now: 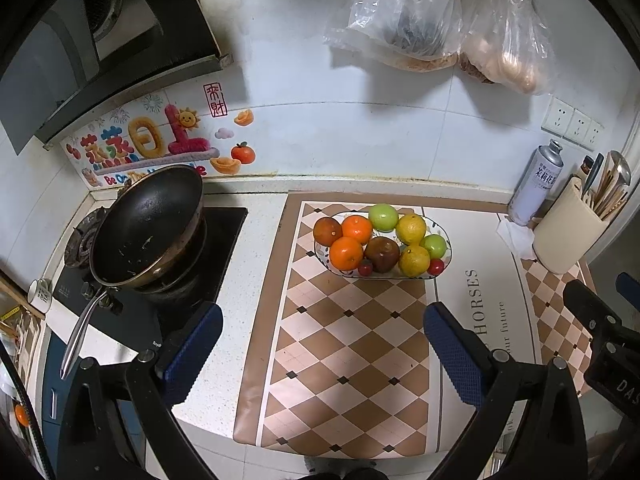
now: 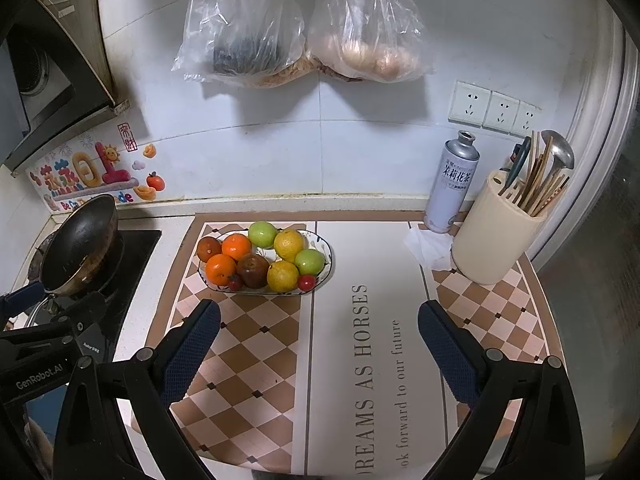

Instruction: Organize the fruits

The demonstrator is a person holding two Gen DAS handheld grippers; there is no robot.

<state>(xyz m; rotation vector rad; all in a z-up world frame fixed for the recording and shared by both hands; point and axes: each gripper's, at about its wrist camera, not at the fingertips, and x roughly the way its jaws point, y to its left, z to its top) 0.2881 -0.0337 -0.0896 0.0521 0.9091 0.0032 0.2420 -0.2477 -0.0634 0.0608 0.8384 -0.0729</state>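
Both grippers, left gripper and right gripper, jaws spread, empty. Plate of fruit mid-frame: approach slowly, pick an edge fruit.

I see a speckled white countertop carrying a checkered mat (printed with lettering). On the mat sit an oval fruit plate, a cream utensil holder, a metal can and a crumpled tissue.

home kitchen | gas stove, wok, utensil holder
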